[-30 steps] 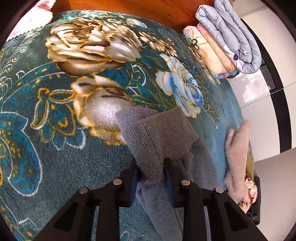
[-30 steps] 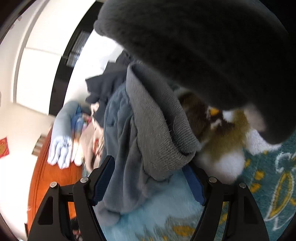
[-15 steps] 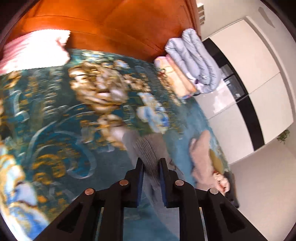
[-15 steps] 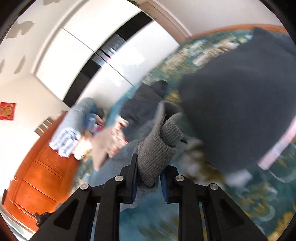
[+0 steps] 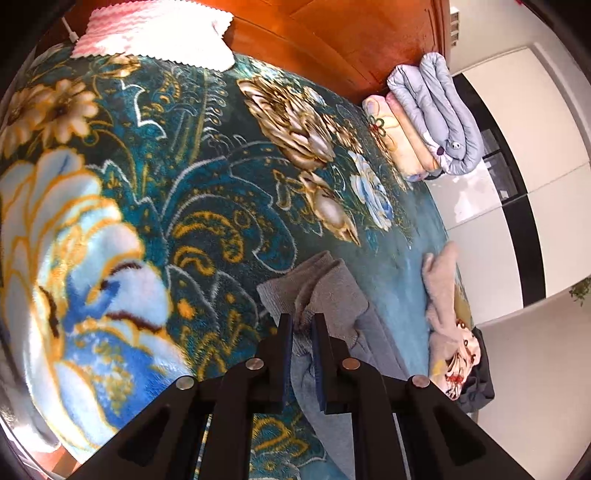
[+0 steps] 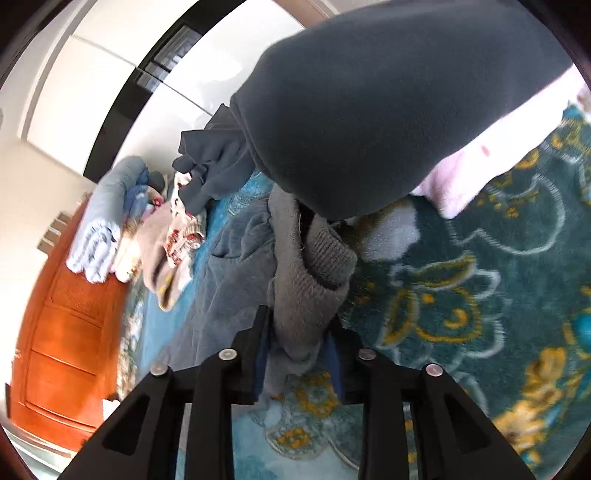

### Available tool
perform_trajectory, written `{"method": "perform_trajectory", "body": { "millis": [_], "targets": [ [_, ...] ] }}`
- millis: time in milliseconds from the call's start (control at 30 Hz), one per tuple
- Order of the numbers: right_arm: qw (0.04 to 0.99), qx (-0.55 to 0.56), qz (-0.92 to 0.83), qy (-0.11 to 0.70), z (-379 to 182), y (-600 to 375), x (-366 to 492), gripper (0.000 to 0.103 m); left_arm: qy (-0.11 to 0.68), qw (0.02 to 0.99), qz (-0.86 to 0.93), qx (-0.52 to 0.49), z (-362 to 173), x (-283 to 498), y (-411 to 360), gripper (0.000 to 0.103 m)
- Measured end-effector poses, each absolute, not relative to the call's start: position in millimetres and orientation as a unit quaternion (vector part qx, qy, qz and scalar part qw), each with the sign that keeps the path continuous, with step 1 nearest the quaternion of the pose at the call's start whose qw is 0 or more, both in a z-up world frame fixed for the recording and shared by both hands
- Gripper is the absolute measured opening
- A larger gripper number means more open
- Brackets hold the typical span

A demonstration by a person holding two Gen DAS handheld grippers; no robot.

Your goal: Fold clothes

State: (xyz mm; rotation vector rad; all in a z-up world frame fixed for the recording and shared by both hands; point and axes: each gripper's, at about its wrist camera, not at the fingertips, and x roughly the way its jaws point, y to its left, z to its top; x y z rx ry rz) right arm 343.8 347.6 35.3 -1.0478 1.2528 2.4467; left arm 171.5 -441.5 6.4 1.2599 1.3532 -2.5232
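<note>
A grey knit garment [image 5: 325,288] with a ribbed band lies on the teal floral blanket [image 5: 166,184]. My left gripper [image 5: 302,325] is shut on a fold of its ribbed edge, just above the blanket. In the right wrist view my right gripper [image 6: 299,328] is shut on a thick bunch of the same grey garment [image 6: 303,280], which trails left across the blanket. A dark grey sleeve [image 6: 369,110] of the person's arm fills the top of that view and hides what lies behind it.
A beige garment [image 5: 443,291] and a dark one [image 6: 210,166] lie in a pile near the bed's edge. Folded quilts [image 5: 436,114] are stacked by the orange wooden headboard [image 5: 332,33]. A pink-white pillow [image 5: 155,33] lies at the head.
Both grippers closed on the grey garment, the right from wide open. The left view pulled back and now shows much more blanket and the pillow; the garment has been drawn along.
</note>
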Motion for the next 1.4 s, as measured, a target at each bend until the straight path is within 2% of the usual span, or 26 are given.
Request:
{"method": "perform_trajectory", "body": {
  "millis": [67, 167, 267, 333, 433, 633, 767, 967, 1200, 1267, 1333, 1400],
  "targets": [
    [0.119, -0.366, 0.832, 0.399, 48, 347, 353, 0.034, 0.439, 0.006, -0.800, 0.409, 0, 169, -440, 0.029],
    [0.130, -0.366, 0.857, 0.338, 74, 336, 362, 0.034, 0.452, 0.000, -0.792, 0.410, -8, 165, -436, 0.030],
    [0.072, -0.358, 0.878, 0.308, 94, 318, 348, 0.039, 0.455, -0.012, -0.789, 0.413, -11, 159, -426, 0.030],
    [0.020, -0.360, 0.885, 0.295, 101, 305, 332, 0.049, 0.439, -0.004, -0.796, 0.416, -7, 156, -420, 0.030],
    [-0.044, -0.399, 0.871, 0.282, 95, 265, 269, 0.049, 0.412, 0.007, -0.810, 0.418, 1, 154, -416, 0.028],
    [-0.196, -0.466, 0.850, 0.150, 80, 142, 151, 0.049, 0.367, 0.001, -0.830, 0.420, 10, 150, -409, 0.028],
    [-0.258, -0.504, 0.819, 0.090, 59, 70, 102, 0.049, 0.361, -0.015, -0.832, 0.422, 11, 146, -405, 0.028],
    [-0.304, -0.523, 0.796, -0.020, 36, -8, 77, 0.049, 0.366, -0.030, -0.829, 0.423, 8, 141, -409, 0.028],
    [-0.300, -0.532, 0.788, -0.080, 20, -37, 77, 0.049, 0.388, -0.043, -0.822, 0.415, -2, 142, -418, 0.021],
    [-0.297, -0.532, 0.788, -0.087, 21, -39, 80, 0.041, 0.388, -0.043, -0.823, 0.412, -2, 143, -419, 0.012],
    [-0.279, -0.532, 0.792, -0.108, 21, -42, 82, 0.009, 0.388, -0.044, -0.826, 0.406, 0, 144, -419, 0.010],
    [-0.274, -0.532, 0.794, -0.111, 25, -42, 84, 0.004, 0.390, -0.051, -0.830, 0.395, 5, 147, -419, 0.008]
  ]
}}
